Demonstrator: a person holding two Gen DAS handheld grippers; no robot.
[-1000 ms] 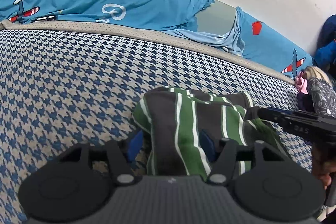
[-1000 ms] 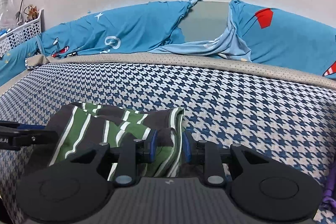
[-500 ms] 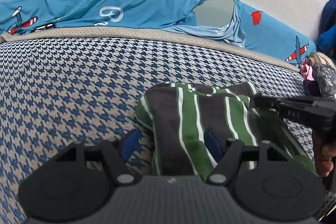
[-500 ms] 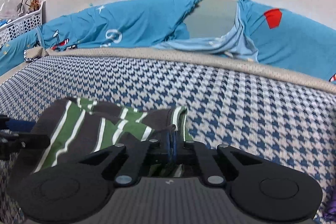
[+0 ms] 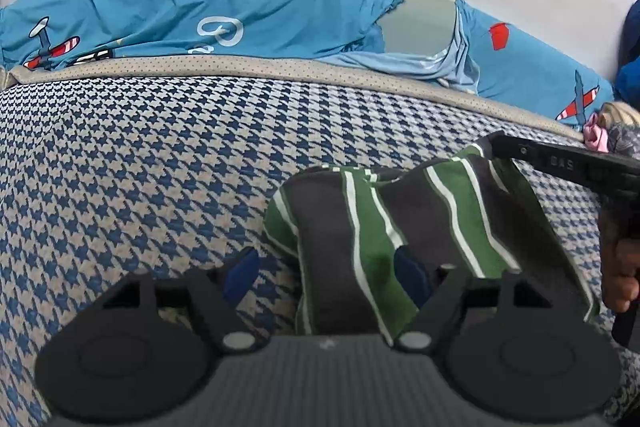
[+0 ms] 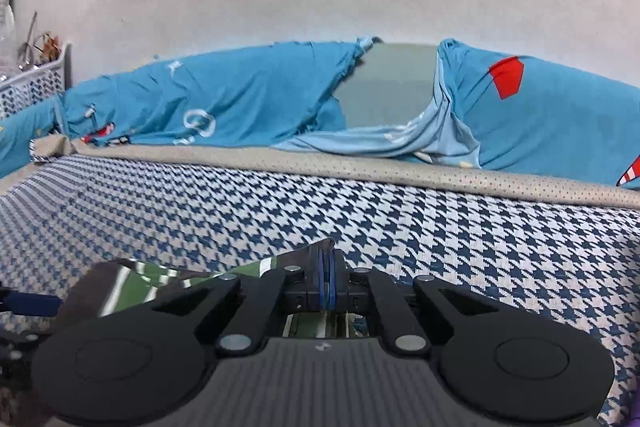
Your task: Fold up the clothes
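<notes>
A green, dark grey and white striped garment (image 5: 384, 227) lies bunched on the houndstooth bed cover (image 5: 140, 167). My left gripper (image 5: 326, 273) is open, its jaws spread around the garment's near left edge. My right gripper (image 6: 327, 267) is shut on the garment's far right corner and lifts it off the cover. It shows in the left wrist view (image 5: 560, 163) as a black bar at the right. The garment also shows in the right wrist view (image 6: 140, 277), mostly hidden behind the gripper body.
A blue sheet with aeroplane prints (image 5: 200, 19) is bunched along the wall behind the bed. A white basket (image 6: 32, 83) stands at the far left. More clothes (image 5: 616, 135) lie at the right edge of the bed.
My right gripper closed on the garment's corner and raised it. The left gripper stayed open at the near edge.
</notes>
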